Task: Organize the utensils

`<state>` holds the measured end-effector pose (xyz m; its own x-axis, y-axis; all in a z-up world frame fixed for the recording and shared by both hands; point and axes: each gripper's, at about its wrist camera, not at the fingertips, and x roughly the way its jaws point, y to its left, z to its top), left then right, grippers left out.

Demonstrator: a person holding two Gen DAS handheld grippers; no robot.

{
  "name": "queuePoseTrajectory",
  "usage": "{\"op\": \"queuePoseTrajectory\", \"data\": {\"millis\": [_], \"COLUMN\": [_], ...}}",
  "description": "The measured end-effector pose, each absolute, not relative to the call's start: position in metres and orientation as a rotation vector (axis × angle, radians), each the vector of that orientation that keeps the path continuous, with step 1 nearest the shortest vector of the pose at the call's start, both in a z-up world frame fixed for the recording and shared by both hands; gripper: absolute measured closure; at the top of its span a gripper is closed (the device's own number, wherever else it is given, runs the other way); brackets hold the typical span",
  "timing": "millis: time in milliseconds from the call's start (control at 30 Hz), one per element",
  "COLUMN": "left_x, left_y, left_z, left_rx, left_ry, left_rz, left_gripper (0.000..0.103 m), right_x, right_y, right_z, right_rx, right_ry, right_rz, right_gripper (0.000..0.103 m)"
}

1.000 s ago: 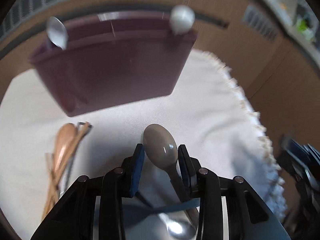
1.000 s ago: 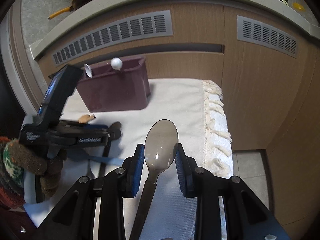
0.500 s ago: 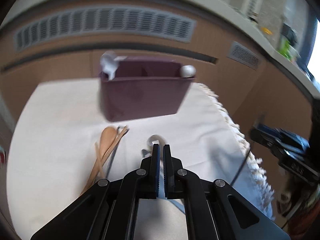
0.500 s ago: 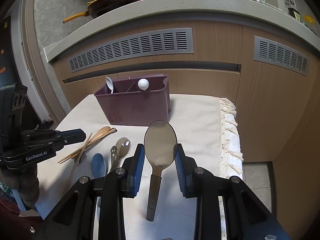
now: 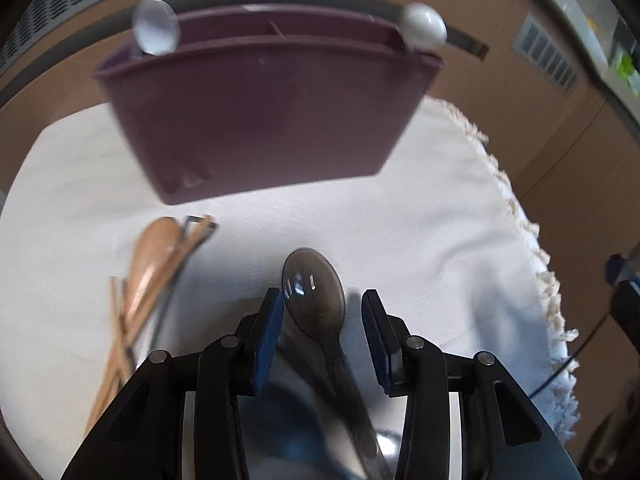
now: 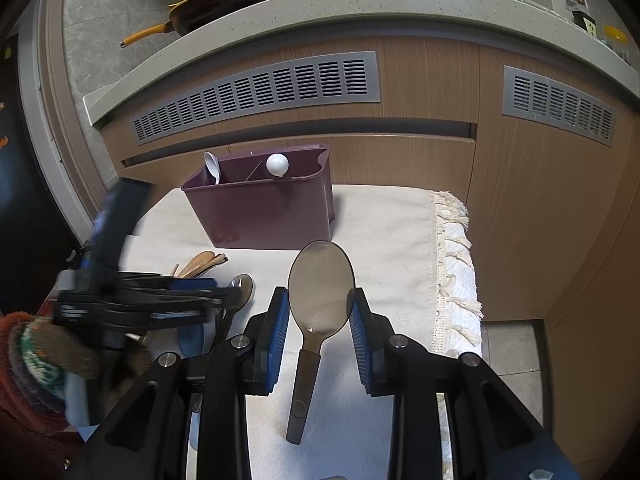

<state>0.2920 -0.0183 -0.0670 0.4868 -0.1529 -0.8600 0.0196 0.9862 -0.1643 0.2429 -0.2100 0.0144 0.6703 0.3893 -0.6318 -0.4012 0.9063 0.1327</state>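
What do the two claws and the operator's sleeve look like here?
Both the left claw and right claw are black linkage frames with silver pivot pins and ribbed blue pads. The hand on the left unit wears a brown knit glove with green-white pattern, dark red sleeve below.

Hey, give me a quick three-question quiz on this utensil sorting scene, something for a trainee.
1. How many utensils stand in the purple caddy?
2. What does the right claw grip? A) a fork B) a translucent brown spoon C) chopsticks
3. True or false: the wooden spoon lies inside the caddy.
Key: 1) Two, both white. 2) B. 3) False; it lies on the white cloth in front of the caddy.
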Motion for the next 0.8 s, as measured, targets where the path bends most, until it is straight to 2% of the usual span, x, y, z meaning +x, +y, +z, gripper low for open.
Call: {"op": "queuePoseTrajectory", "data": {"millis": [200,233,267,433,800], "left_x": [0.297,0.297,0.297,0.283,0.241], "left_y": [-0.031,-0.030,-0.027,-0.010,0.001], "left_z": [-0.075,-0.075,-0.075,-0.069,-0.021], "left_rx": [-0.035,-0.041,-0.048,-0.155,-0.134], "left_ry": [1.046,1.045,1.041,1.007,0.808], "left_rz": [-0.069,-0.069,-0.066,-0.125,-0.156], "left_gripper": [0.062,0.063,0.069,0.069,0.069], "right_x": [0.247,0.248,0.249,0.248,0.246], "right_y": [-0.215,-0.216,-0.216,-0.214,-0.206], "right_z": [0.010,0.009,0.009,0.011,0.018], "right_rx": [-0.006,-0.004,-0.002,-0.005,-0.011], "right_ry": [0.715,0.716,0.716,0.707,0.700], "right_rz": [0.420,0.419,0.420,0.428,0.434], "right_gripper": [0.075,0.075,0.075,0.075,0.075]}}
